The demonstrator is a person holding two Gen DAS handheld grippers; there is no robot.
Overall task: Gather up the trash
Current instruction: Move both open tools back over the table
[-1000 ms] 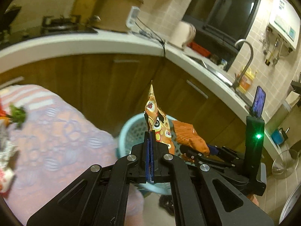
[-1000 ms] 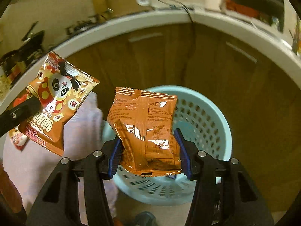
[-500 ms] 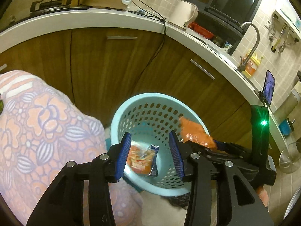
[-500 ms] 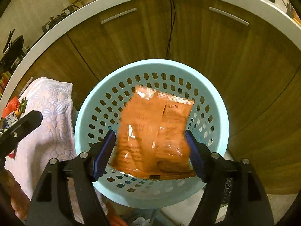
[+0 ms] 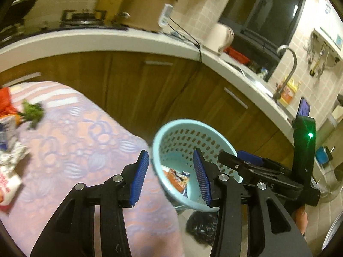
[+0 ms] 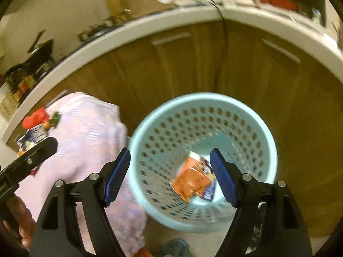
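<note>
Right wrist view: our right gripper (image 6: 170,175), jaws just opened wide, holds nothing; orange snack packets (image 6: 193,181) lie inside the blue basket (image 6: 253,115). Our left gripper (image 5: 171,173) gapes empty too.

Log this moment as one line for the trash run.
left hand-held gripper: open, empty | right hand-held gripper: open, empty | snack wrappers: in basket | more trash: on table

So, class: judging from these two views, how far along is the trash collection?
Done: orange snack packets lie inside the blue basket. In hand: nothing; the left gripper and right gripper both have open, empty jaws. Left: wrappers remain on the patterned cloth.
</note>
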